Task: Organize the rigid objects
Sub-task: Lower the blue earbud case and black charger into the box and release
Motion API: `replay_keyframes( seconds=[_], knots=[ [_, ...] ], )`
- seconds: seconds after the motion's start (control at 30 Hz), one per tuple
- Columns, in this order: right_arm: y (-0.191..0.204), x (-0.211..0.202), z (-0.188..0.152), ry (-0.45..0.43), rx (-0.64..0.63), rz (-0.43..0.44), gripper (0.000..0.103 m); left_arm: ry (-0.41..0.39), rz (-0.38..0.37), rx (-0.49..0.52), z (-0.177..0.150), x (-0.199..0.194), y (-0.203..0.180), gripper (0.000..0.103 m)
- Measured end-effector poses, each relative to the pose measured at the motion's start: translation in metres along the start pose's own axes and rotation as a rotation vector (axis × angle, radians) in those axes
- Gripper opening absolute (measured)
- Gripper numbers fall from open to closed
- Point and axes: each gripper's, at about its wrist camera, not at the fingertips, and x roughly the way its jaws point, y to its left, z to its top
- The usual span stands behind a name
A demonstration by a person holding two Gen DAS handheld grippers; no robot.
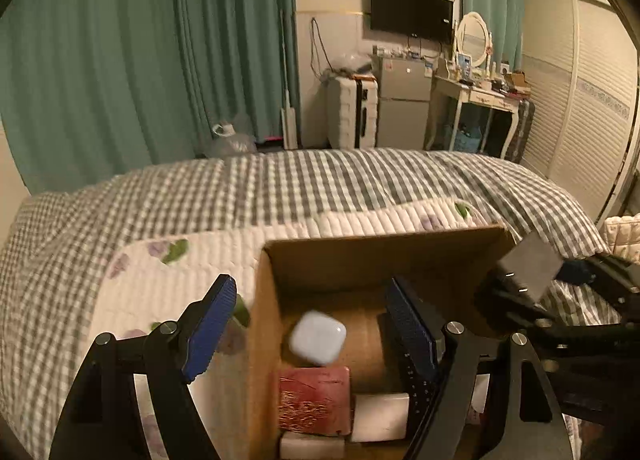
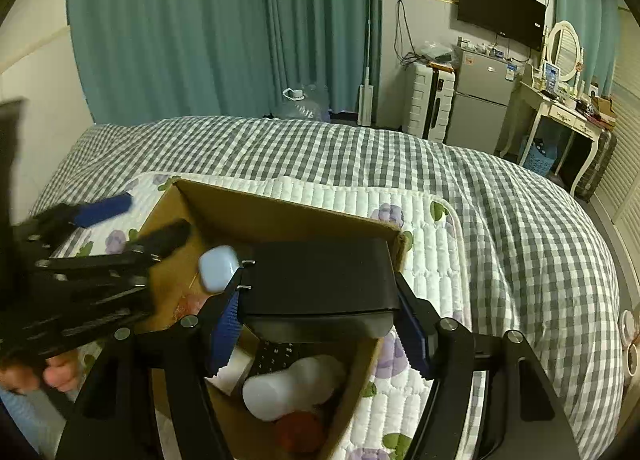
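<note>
A brown cardboard box [image 1: 384, 252] [image 2: 276, 216] sits on the bed. My left gripper [image 1: 312, 332] is open above its left side, over a pale blue case [image 1: 318, 337] [image 2: 218, 268] that looks blurred, in mid-air or just landed. Below it lie a red patterned box [image 1: 314, 400], white blocks [image 1: 380, 416] and a black calculator [image 1: 416, 388]. My right gripper [image 2: 320, 324] is shut on a black box [image 2: 320, 280] held over the cardboard box's right part; it shows in the left wrist view [image 1: 528, 268] too. A white bottle [image 2: 292, 384] and a red object [image 2: 300, 436] lie inside.
The bed has a grey checked cover [image 2: 500, 220] and a white quilted floral pad [image 1: 168, 284]. Behind stand teal curtains [image 1: 120, 60], a white suitcase [image 1: 352, 112], a small fridge [image 1: 404, 108], a dressing table [image 1: 476, 100] and a wall television [image 1: 412, 12].
</note>
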Motion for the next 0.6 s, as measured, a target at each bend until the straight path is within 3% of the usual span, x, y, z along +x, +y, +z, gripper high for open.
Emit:
replay_keyframes(
  seconds=[0.4,0.6],
  knots=[
    [0.011,0.045,0.010,0.042,0.067,-0.022,0.068,-0.020,0.035,-0.034,-0.004,-0.007,0.020,0.080],
    [0.009,0.015,0.020,-0.034,0.025,-0.092,0.070,-0.041,0.035,-0.039,0.000,-0.028,0.017,0.083]
  ],
)
